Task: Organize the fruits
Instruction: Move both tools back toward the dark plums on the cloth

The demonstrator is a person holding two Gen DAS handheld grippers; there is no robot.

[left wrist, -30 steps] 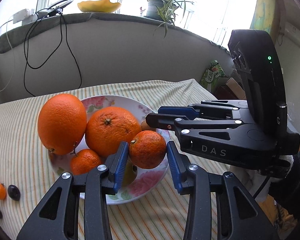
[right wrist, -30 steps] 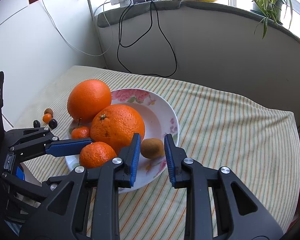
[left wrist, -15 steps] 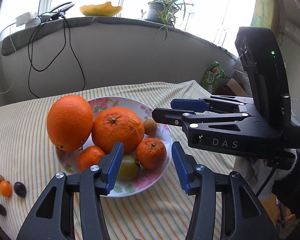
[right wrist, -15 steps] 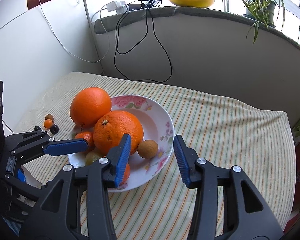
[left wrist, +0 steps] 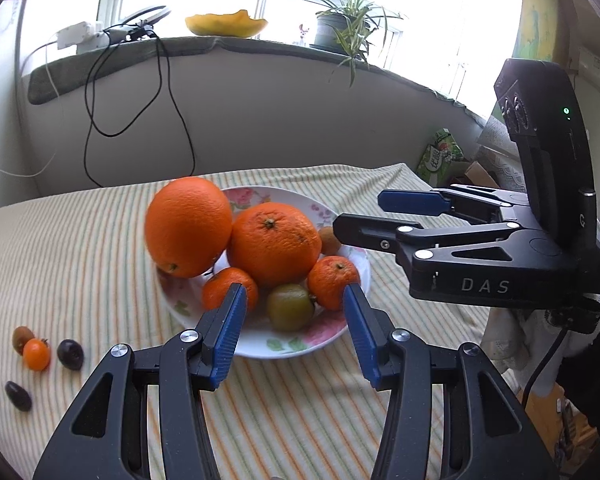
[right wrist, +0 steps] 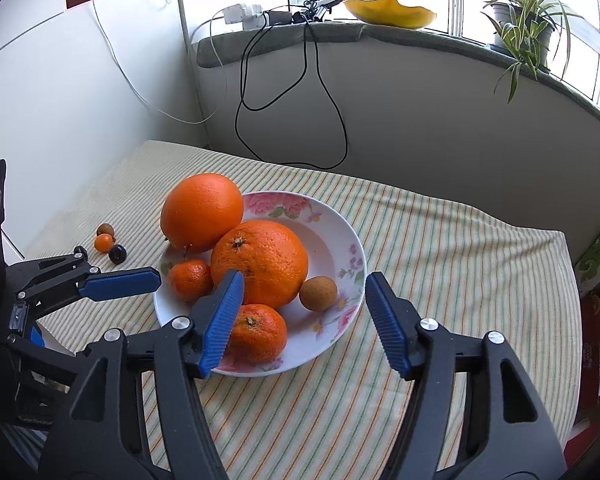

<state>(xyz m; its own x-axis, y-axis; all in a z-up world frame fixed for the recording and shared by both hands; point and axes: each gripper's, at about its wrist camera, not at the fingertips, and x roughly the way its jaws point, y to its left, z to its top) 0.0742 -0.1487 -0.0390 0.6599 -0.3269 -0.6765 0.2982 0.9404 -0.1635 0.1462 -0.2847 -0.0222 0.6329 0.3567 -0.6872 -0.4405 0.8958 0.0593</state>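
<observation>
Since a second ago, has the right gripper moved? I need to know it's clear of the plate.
Yes. The right gripper has backed away from the plate, its fingers just opening, nothing between them.

Right gripper [right wrist: 302, 316] jaws have just been opening, nothing between the pads. Beyond the fingertips: floral plate [right wrist: 332, 236] with two oranges [right wrist: 260, 262], two mandarins [right wrist: 256, 332], small brown fruit [right wrist: 318, 293]. Left gripper [right wrist: 120, 283] left of the fingers.

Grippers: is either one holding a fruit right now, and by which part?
Nothing is held. The left gripper and right gripper have just been opening, nothing between their jaws; all fruit rests on the plate or the cloth.
</observation>
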